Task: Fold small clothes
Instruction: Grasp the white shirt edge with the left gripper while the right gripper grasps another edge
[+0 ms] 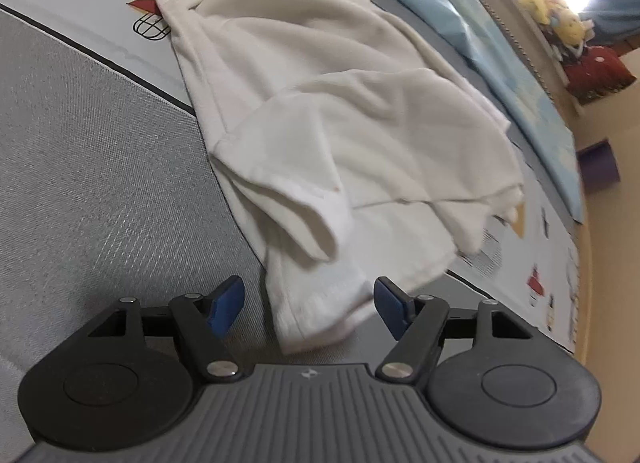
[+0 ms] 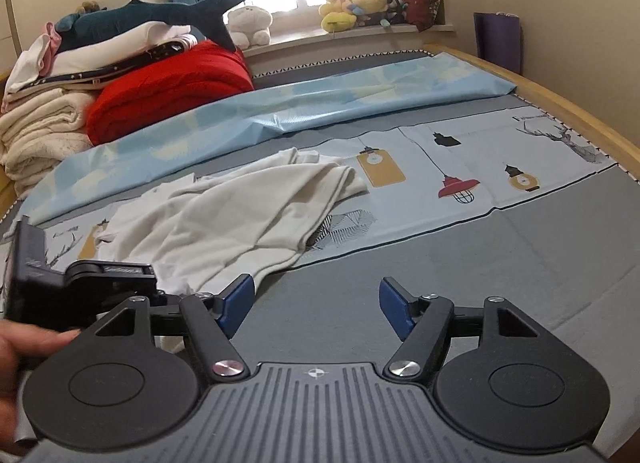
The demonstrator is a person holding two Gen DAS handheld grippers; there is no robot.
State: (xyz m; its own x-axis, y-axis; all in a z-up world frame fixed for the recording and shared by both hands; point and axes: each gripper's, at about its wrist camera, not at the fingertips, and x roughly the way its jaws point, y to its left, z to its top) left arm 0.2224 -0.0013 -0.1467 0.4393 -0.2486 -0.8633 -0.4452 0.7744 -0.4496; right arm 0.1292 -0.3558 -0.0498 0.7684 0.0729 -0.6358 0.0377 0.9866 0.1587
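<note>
A crumpled white garment [image 1: 320, 123] lies on the bed's patterned sheet [image 1: 120, 35]. Its near corner hangs onto the grey mattress cover [image 1: 100, 183]. My left gripper [image 1: 310, 307] points down at that corner. It is open, and the cloth's edge sits between the blue pads [image 1: 228, 305] without being pinched. In the right wrist view the same garment [image 2: 224, 215] is ahead and to the left. My right gripper [image 2: 316, 307] is open over bare grey cover, with nothing between its fingers. The left gripper's black body [image 2: 60, 283] and a hand [image 2: 24, 347] show at the lower left.
A folded red blanket [image 2: 172, 91] and a stack of folded clothes [image 2: 44, 119] sit at the back left. A light blue sheet [image 2: 280, 103] runs across behind the garment. Plush toys [image 2: 352, 7] line the windowsill. The wooden bed frame [image 2: 580, 111] bounds the right side, with a purple bag [image 2: 496, 39] beyond it.
</note>
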